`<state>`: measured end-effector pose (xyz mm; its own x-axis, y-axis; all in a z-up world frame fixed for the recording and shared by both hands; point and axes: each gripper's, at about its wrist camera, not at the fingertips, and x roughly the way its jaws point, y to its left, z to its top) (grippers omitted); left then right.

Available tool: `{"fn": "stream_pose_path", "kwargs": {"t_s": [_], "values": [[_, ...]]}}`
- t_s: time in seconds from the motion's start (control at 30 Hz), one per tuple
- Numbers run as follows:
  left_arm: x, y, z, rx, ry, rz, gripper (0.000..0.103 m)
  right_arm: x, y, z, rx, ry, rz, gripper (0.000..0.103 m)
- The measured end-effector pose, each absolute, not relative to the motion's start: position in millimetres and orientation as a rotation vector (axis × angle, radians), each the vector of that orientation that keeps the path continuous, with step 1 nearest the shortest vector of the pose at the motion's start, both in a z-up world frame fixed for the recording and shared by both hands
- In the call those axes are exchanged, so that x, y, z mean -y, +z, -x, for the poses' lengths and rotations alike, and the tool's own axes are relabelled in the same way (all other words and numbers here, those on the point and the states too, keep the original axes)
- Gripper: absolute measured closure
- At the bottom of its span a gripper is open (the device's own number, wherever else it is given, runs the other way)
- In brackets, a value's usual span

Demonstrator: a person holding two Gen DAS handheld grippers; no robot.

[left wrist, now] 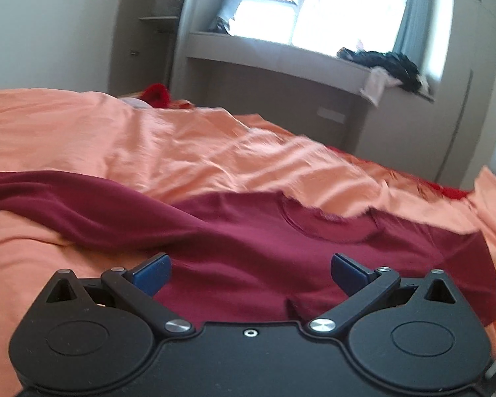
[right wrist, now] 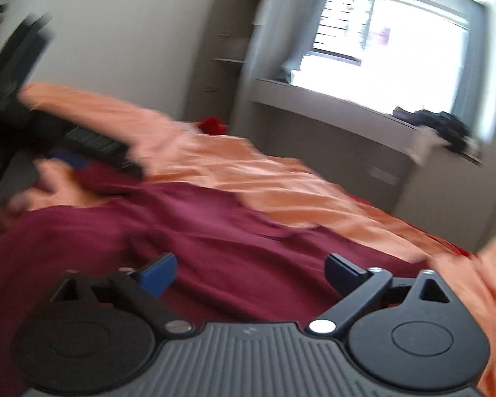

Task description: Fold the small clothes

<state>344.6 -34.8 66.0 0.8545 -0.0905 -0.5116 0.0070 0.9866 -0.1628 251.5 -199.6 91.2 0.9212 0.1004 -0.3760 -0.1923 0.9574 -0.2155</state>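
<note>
1. Left wrist view: I see the left gripper (left wrist: 250,273) low in frame, blue fingers (left wrist: 152,273) spread wide, holding nothing.
2. A maroon shirt (left wrist: 248,248) lies flat across mid-frame on the orange bedsheet (left wrist: 148,139), neckline at centre right.
3. Right wrist view, blurred: the right gripper (right wrist: 250,273) is also spread and empty, above the shirt.
4. At upper left there I see the left gripper's black body.

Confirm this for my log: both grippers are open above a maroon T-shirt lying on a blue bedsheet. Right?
Not quite. The sheet is orange, not blue; the left wrist view shows it clearly. The rest holds: the left gripper and right gripper both have their jaws spread, empty, above the maroon T-shirt.
</note>
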Motion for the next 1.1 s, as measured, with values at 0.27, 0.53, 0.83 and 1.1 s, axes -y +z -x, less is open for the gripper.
{"fn": "stream_pose_path", "kwargs": {"t_s": [0.27,0.53,0.83,1.1], "values": [[62,28,-350,-0.610,-0.039,0.056,0.000,332,89,-305,-0.425,-0.040,-0.043,0.002],[58,11,-344,-0.593,-0.025,0.044,0.000,416,61,-368,-0.541,0.006,-0.427,0.057],[62,4,-345,-0.596,-0.022,0.026,0.000,433,50,-367,-0.511,-0.072,-0.506,0.092],[56,0,-347,-0.595,-0.035,0.070,0.000,385,77,-297,-0.470,-0.148,-0.101,0.047]]}}
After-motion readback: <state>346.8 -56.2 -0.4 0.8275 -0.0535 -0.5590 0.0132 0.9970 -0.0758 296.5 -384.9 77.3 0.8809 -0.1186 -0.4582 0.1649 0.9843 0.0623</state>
